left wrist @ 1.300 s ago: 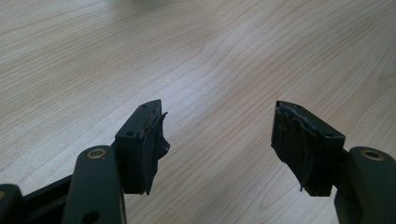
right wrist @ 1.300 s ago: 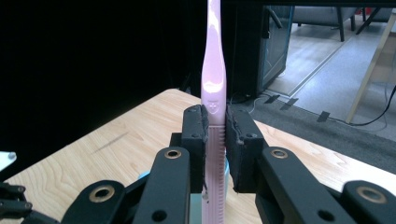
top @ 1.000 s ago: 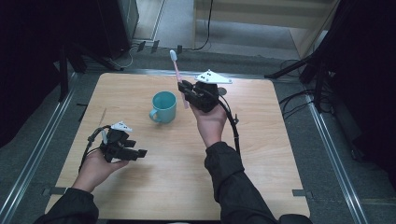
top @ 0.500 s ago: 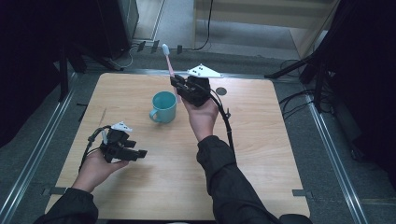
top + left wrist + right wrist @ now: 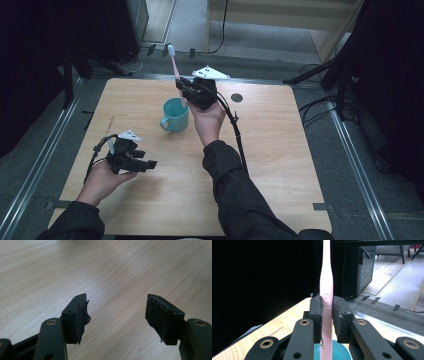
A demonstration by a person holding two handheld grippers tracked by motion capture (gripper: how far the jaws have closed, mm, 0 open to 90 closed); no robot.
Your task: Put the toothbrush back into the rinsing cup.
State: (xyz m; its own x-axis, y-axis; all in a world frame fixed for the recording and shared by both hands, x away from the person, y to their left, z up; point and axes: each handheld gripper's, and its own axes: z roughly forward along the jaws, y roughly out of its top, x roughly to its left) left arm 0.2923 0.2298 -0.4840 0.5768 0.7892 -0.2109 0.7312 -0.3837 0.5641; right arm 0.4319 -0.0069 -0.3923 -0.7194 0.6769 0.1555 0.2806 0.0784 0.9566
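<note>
The slim pink plastic toothbrush (image 5: 175, 70) stands upright, clamped by its ribbed handle in the right gripper (image 5: 186, 92) just above the teal ceramic mug (image 5: 175, 114), apparently for lowering in; the left gripper (image 5: 116, 312) rests wide, empty, on the light wooden table (image 5: 280, 150).

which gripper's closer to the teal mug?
Right. The right gripper, clamped on the pink toothbrush, is just over the teal mug; the left gripper, jaws open, sits apart, low over the table nearer the person.

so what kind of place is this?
Likely a lab recording station, not a home: a bare wooden table in metal floor rails, black curtains around it, and loose cables on the floor.
</note>
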